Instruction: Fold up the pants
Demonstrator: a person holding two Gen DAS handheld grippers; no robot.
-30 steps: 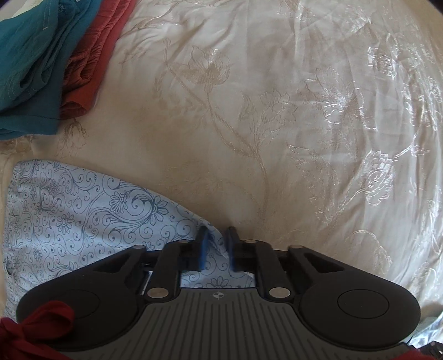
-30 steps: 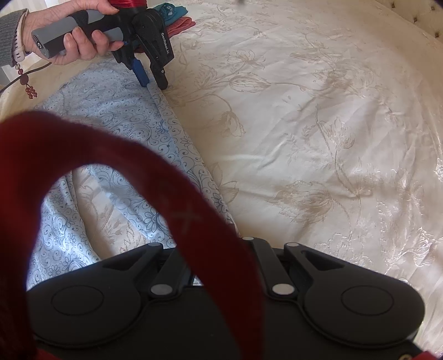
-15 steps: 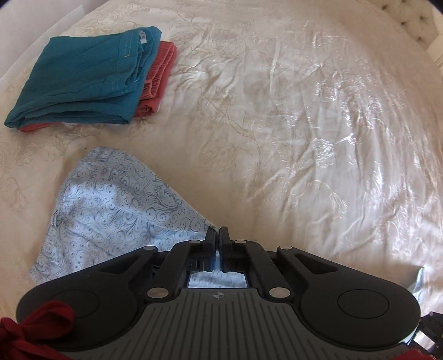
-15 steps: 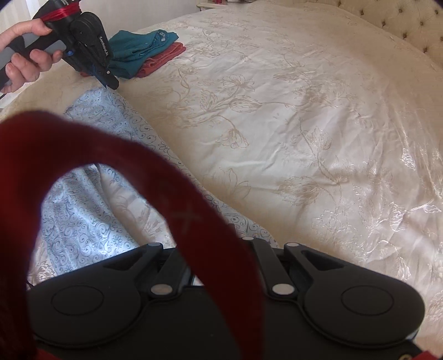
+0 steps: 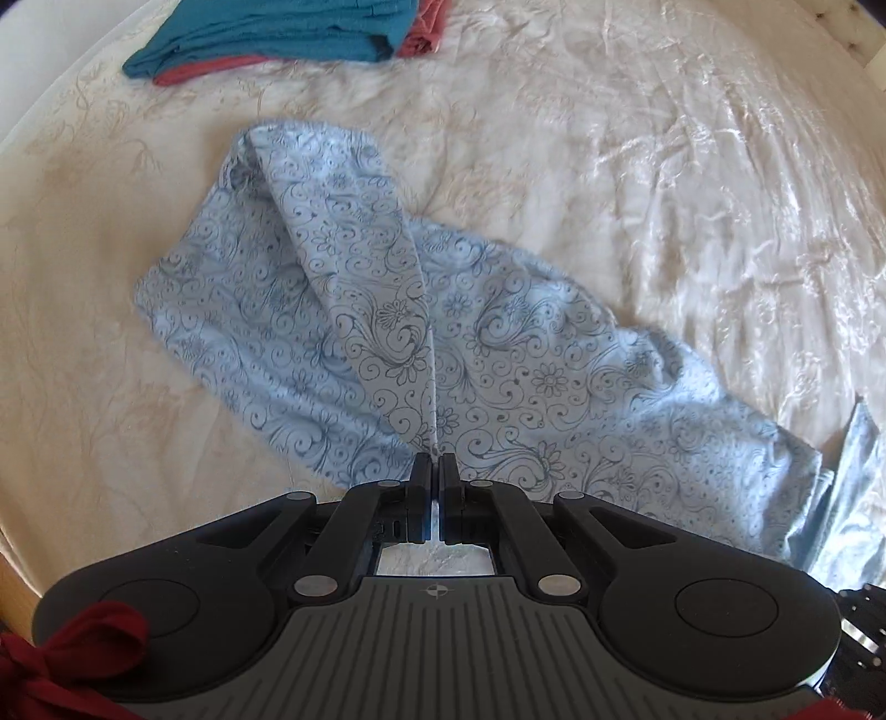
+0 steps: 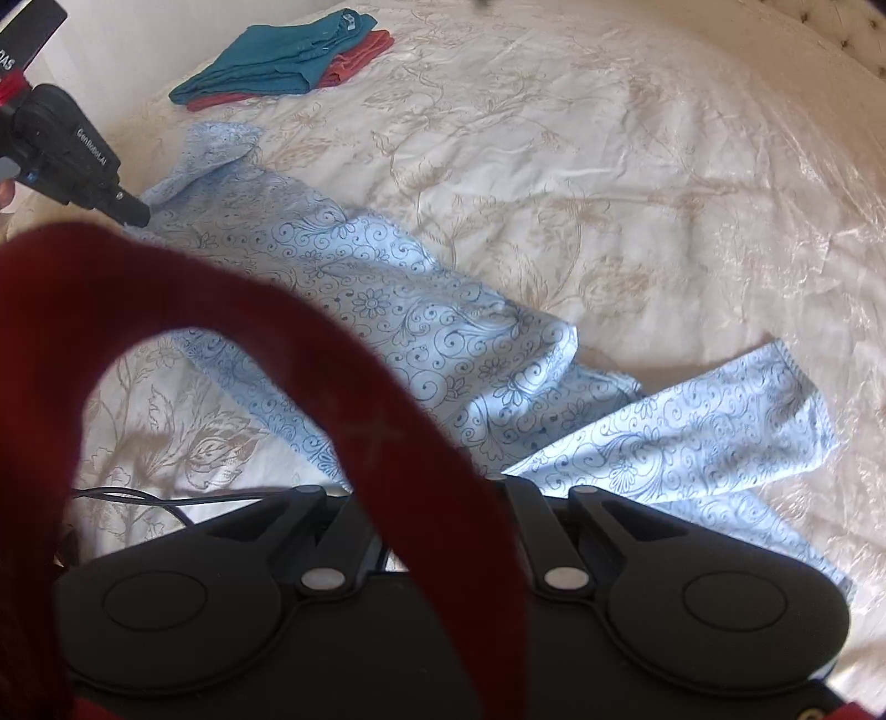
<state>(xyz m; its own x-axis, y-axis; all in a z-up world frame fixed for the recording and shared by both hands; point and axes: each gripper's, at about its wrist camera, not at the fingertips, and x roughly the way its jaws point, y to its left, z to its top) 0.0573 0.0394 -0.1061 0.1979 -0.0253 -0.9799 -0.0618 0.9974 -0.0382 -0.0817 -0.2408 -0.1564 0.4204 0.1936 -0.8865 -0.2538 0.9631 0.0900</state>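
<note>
Light blue pants with a dark swirl print (image 5: pixel 487 354) hang loosely over the cream bedspread, lifted at one edge. My left gripper (image 5: pixel 434 462) is shut on that edge, and the cloth drapes away from its fingers. It also shows at the left of the right wrist view (image 6: pixel 133 213), pinching the pants (image 6: pixel 443 332). One pant leg (image 6: pixel 720 421) spreads to the right. My right gripper's fingertips are hidden behind a red strap (image 6: pixel 387 421), so its state is unclear; the pants run up to its front.
A folded teal garment (image 5: pixel 277 33) lies on a folded red one (image 5: pixel 423 33) at the far left of the bed; both also show in the right wrist view (image 6: pixel 277 61). The embroidered bedspread (image 5: pixel 664 166) stretches to the right. A thin black cable (image 6: pixel 144 495) lies near the front.
Both grippers have lifted and pulled the pants up off the bed. The cloth now hangs in folds and one leg has swung into view on the right.
</note>
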